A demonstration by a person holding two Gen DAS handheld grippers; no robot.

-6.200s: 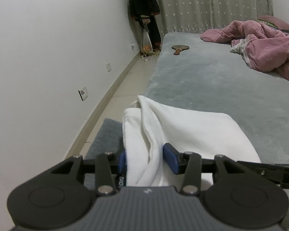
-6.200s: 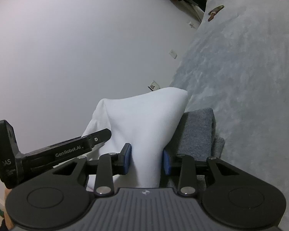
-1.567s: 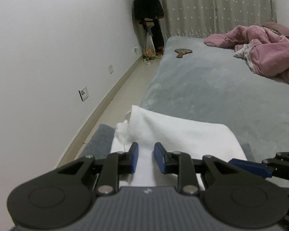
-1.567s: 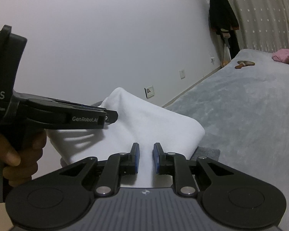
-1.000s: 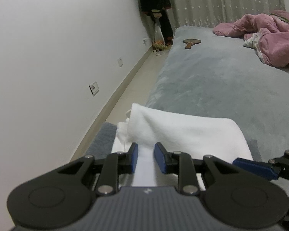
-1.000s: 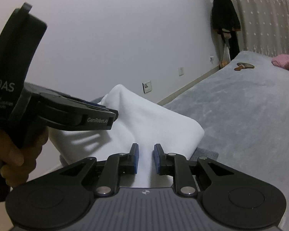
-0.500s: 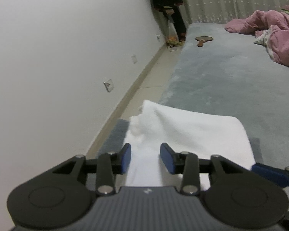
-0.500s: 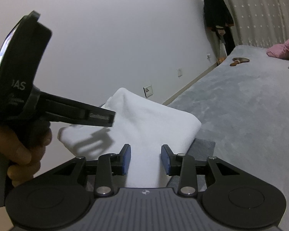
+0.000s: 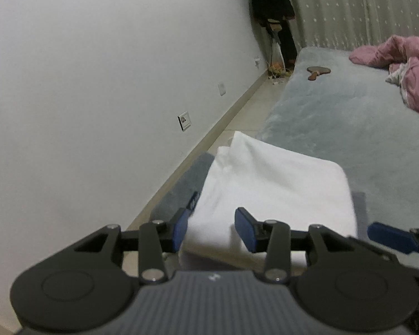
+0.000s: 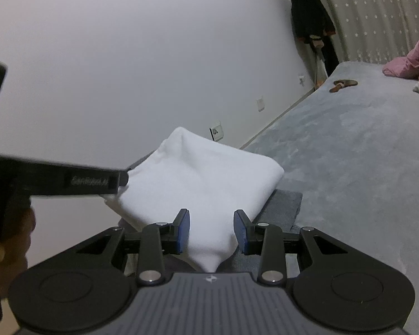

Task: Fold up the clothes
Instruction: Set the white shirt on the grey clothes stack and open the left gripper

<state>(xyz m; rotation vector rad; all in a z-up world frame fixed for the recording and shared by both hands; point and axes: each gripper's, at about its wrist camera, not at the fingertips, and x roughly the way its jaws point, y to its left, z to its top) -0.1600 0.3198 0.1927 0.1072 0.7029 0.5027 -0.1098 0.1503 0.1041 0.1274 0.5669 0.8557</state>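
A folded white garment (image 9: 273, 184) (image 10: 204, 173) lies on a folded grey garment (image 9: 181, 189) (image 10: 285, 206) at the near edge of the grey bed (image 9: 335, 117). My left gripper (image 9: 213, 228) hovers at the garment's near edge; its jaws are opening, with white cloth showing between the blue pads but not pinched. My right gripper (image 10: 211, 230) stands open around a tapering corner of the same garment. In the right wrist view the left gripper's finger (image 10: 92, 181) reaches in from the left, held by a hand (image 10: 11, 237). The right gripper's blue fingertip (image 9: 391, 236) shows low right in the left wrist view.
A pink duvet (image 9: 399, 64) is heaped at the bed's far right, and a wooden paddle (image 9: 318, 71) lies far back on it. Dark clothes (image 9: 271, 2) hang in the corner. A strip of floor (image 9: 245, 117) runs between the white wall and the bed.
Both grippers were pinched on the white garment a second ago; their jaws have since spread and let it go. Both have drawn back a little, the left one also shifting left.
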